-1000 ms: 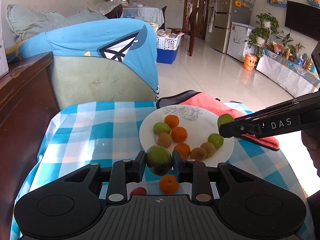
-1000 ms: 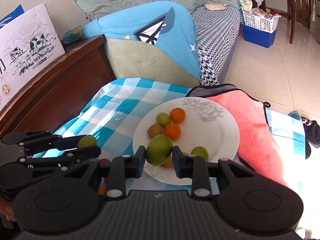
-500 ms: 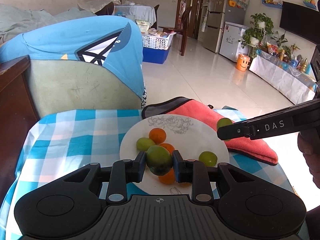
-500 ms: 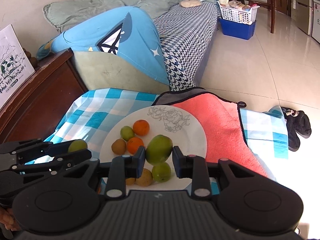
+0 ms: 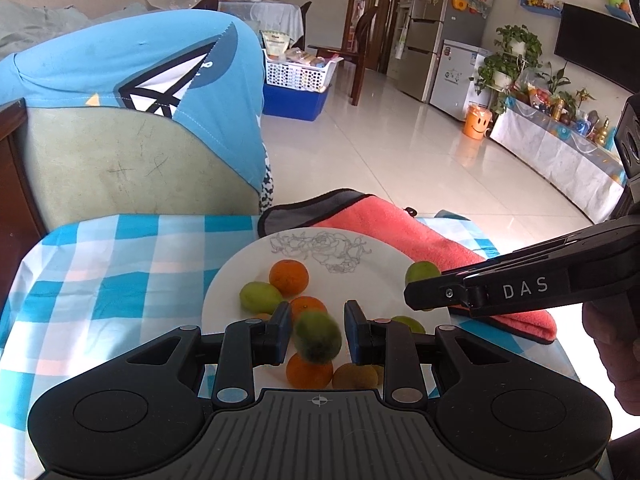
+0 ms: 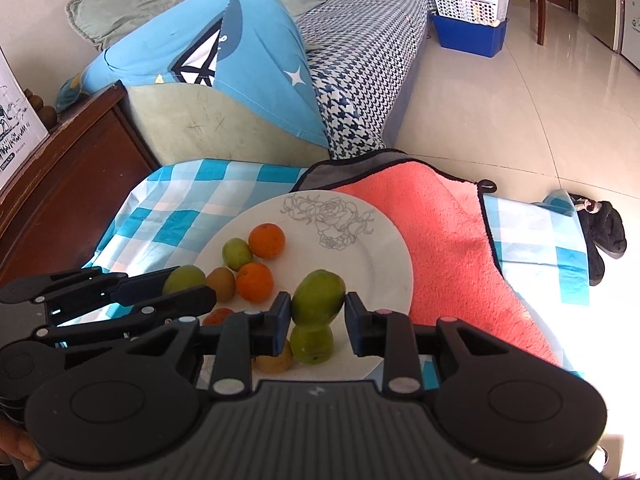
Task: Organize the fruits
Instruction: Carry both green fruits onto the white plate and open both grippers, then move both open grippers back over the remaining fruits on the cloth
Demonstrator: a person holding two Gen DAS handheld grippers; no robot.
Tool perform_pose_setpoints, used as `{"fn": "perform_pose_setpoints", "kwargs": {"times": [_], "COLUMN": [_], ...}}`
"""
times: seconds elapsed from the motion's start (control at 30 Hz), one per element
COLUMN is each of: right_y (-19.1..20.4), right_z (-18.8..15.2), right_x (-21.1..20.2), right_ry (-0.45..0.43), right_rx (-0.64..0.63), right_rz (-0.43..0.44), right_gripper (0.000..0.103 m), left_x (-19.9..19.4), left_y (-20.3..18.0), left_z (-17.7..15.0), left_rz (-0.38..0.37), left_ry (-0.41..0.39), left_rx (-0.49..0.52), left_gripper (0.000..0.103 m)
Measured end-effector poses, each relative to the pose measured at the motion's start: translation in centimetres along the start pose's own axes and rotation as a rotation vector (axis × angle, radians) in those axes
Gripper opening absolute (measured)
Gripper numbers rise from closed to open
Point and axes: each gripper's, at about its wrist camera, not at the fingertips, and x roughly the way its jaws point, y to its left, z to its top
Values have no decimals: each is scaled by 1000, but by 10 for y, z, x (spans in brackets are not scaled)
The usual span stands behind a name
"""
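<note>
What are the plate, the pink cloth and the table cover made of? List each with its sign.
Plate: likely glazed ceramic; white, smooth, with a grey printed rose outline.
Pink cloth: looks like terry or microfibre; fuzzy nap, dark bound edge.
Table cover: blue and white check, possibly coated fabric or plastic; its light sheen leaves this open.

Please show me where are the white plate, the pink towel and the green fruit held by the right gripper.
white plate (image 6: 384, 240), right wrist view, bare far part.
pink towel (image 6: 448, 232), right wrist view, middle.
green fruit (image 6: 318, 298), right wrist view, centre.
</note>
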Motion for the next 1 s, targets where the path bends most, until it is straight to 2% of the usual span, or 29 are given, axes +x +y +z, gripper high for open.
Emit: {"fn": "perform_pose_setpoints", "kwargs": {"times": [0.4,0.57,0.73,1.0], "right_y": [-5,-3,4,23], "right_z": [1,4,2,-11], "right_x": [5,0,-8,-25], "right_ry": [3,-11,-22,-42], "right_rx": [55,61,51,16], "right_rz": [39,52,76,102], "right_gripper": [32,32,34,36], "left_x": [-6,-22,-43,-80], "left_y": [0,4,9,29], "left_z": [2,3,-1,-23], "left_rz": [13,62,98,173], "left_ry": [-18,-18,3,31], "left_rx": [-25,-21,-16,-56], "left_gripper": [28,39,45,45]}}
